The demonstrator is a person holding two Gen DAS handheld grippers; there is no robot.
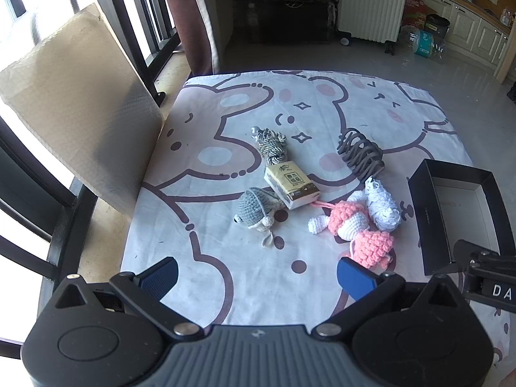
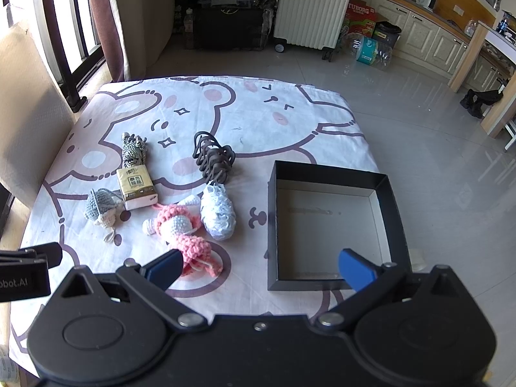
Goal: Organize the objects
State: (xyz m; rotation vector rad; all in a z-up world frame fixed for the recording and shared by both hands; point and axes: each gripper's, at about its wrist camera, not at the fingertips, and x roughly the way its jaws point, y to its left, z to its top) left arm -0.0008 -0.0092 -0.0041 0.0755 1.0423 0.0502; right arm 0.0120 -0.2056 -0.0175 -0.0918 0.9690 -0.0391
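On the cartoon-print tablecloth (image 1: pixel 225 113) lie a grey crochet toy (image 1: pixel 256 208), a tissue pack (image 1: pixel 290 183), a striped cord bundle (image 1: pixel 271 143), a dark cord bundle (image 1: pixel 361 153), a white crochet piece (image 1: pixel 382 204) and a pink-and-white crochet doll (image 1: pixel 358 230). An empty black box (image 2: pixel 325 225) stands at the right. My left gripper (image 1: pixel 258 275) is open and empty, near the table's front edge. My right gripper (image 2: pixel 261 266) is open and empty, between the doll (image 2: pixel 185 232) and the box.
A cardboard-covered chair back (image 1: pixel 80 106) stands at the table's left edge. A white suitcase (image 2: pixel 311 9), boxes and a water bottle (image 2: pixel 367 50) stand on the tiled floor beyond. Window bars and a curtain are at the far left.
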